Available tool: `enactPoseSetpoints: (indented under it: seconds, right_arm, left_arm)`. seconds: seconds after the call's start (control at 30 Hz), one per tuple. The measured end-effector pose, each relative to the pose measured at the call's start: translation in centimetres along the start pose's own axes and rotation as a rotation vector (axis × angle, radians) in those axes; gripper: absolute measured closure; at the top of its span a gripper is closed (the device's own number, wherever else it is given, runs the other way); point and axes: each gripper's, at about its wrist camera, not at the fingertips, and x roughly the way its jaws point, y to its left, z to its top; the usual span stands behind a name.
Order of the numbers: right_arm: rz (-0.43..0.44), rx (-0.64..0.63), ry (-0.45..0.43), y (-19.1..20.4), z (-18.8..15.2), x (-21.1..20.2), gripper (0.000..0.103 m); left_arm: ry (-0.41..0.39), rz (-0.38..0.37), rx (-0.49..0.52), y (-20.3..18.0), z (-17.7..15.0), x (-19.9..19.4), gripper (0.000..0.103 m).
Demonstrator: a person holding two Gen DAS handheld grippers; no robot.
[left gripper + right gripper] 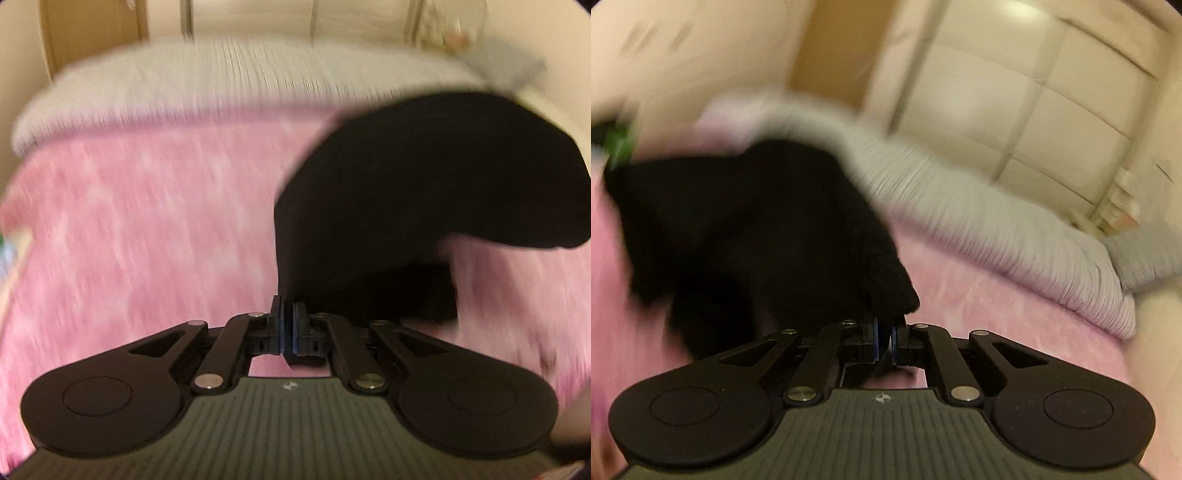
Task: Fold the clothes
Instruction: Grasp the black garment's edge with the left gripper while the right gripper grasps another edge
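Note:
A black garment (424, 192) hangs lifted over a pink bedspread (147, 229). My left gripper (287, 325) is shut on one edge of the cloth, which rises from the jaws up and to the right. In the right wrist view the same black garment (750, 229) spreads to the left, and my right gripper (884, 338) is shut on its near corner. The scene is motion-blurred in both views. The garment's shape and far end cannot be made out.
A grey-white ribbed blanket (240, 81) lies along the far side of the bed, also seen as the ribbed blanket (997, 229) in the right view. A grey pillow (1145, 254) sits at the right. White wardrobe doors (1034, 92) and a wooden door (92, 29) stand behind.

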Motion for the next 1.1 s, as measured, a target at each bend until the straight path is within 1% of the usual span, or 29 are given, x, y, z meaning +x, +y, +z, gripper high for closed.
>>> enactPoseSetpoints:
  seconds: [0.03, 0.07, 0.1, 0.13, 0.17, 0.2, 0.23, 0.3, 0.33, 0.4, 0.43, 0.47, 0.57, 0.63, 0.7, 0.77, 0.93, 0.97, 1.0, 1.03, 1.1]
  right_arm:
    - [0.033, -0.02, 0.102, 1.1, -2.0, 0.1, 0.096]
    - [0.057, -0.005, 0.235, 2.2, -4.6, 0.7, 0.091]
    - [0.075, 0.027, 0.361, 3.0, -6.8, 1.4, 0.086]
    - [0.081, 0.08, 0.488, 3.8, -9.2, 2.1, 0.082]
    - [0.084, 0.154, 0.574, 4.3, -11.0, 2.3, 0.079]
    - [0.088, 0.23, 0.653, 4.8, -12.8, 2.5, 0.078]
    - [0.098, 0.32, 0.674, 5.0, -13.8, 2.2, 0.075]
    - [0.109, 0.513, 0.677, 4.6, -14.8, 2.0, 0.043]
    - [0.108, 0.601, 0.665, 4.2, -15.0, 2.1, 0.04]
    - [0.107, 0.787, 0.636, 3.2, -15.4, 2.6, 0.04]
    - [0.107, 0.895, 0.622, 2.6, -15.7, 3.0, 0.04]
    - [0.11, 1.014, 0.606, 2.3, -16.2, 3.2, 0.04]
    - [0.124, 1.37, 0.572, 1.6, -18.3, 4.2, 0.039]
    - [0.12, 1.554, 0.576, 1.6, -19.9, 4.8, 0.038]
    - [0.128, 1.716, 0.556, 2.3, -21.3, 5.4, 0.038]
    - [0.146, 1.875, 0.522, 3.3, -22.4, 6.1, 0.037]
    - [0.142, 2.117, 0.493, 5.9, -23.3, 7.8, 0.037]
    - [0.133, 2.151, 0.473, 6.3, -23.5, 8.0, 0.047]
    - [0.125, 2.182, 0.451, 6.6, -23.7, 8.2, 0.083]
    - [0.126, 2.176, 0.414, 6.5, -23.6, 8.3, 0.092]
    - [0.077, 2.044, 0.38, 5.3, -22.2, 8.0, 0.095]
  left_arm:
    - [0.089, 0.006, -0.009, -0.3, -2.0, 0.9, 0.099]
    - [0.172, 0.01, -0.023, -0.6, -4.0, 1.8, 0.099]
    - [0.232, 0.008, -0.05, -0.7, -5.7, 2.3, 0.099]
    - [0.275, 0.009, -0.08, -0.8, -7.2, 2.7, 0.099]
    - [0.309, 0.008, -0.108, -0.9, -8.5, 2.9, 0.099]
    - [0.322, 0.004, -0.131, -1.0, -9.1, 3.0, 0.097]
    - [0.329, 0.001, -0.153, -1.0, -9.6, 3.0, 0.097]
    - [0.308, -0.006, -0.2, -0.7, -9.5, 3.1, 0.092]
    - [0.294, -0.009, -0.225, -0.3, -9.3, 3.3, 0.091]
    - [0.254, -0.025, -0.299, 0.5, -8.5, 3.5, 0.086]
    - [0.232, -0.034, -0.341, 0.9, -8.1, 3.7, 0.083]
    - [0.213, -0.041, -0.379, 1.2, -7.6, 4.0, 0.079]
    - [0.173, -0.07, -0.467, 2.0, -6.1, 4.9, 0.076]
    - [0.147, -0.087, -0.51, 2.5, -5.1, 5.3, 0.073]
    - [0.129, -0.091, -0.526, 2.7, -4.5, 5.4, 0.072]
    - [0.114, -0.091, -0.519, 2.7, -4.0, 5.5, 0.07]
    - [0.128, -0.093, -0.537, 2.6, -4.1, 6.2, 0.07]
    - [0.133, -0.094, -0.541, 2.6, -4.1, 6.3, 0.07]
    - [0.136, -0.095, -0.55, 2.6, -4.1, 6.4, 0.07]
    - [0.138, -0.097, -0.558, 2.7, -4.0, 6.5, 0.07]
    - [0.141, -0.097, -0.581, 2.9, -3.4, 6.7, 0.069]
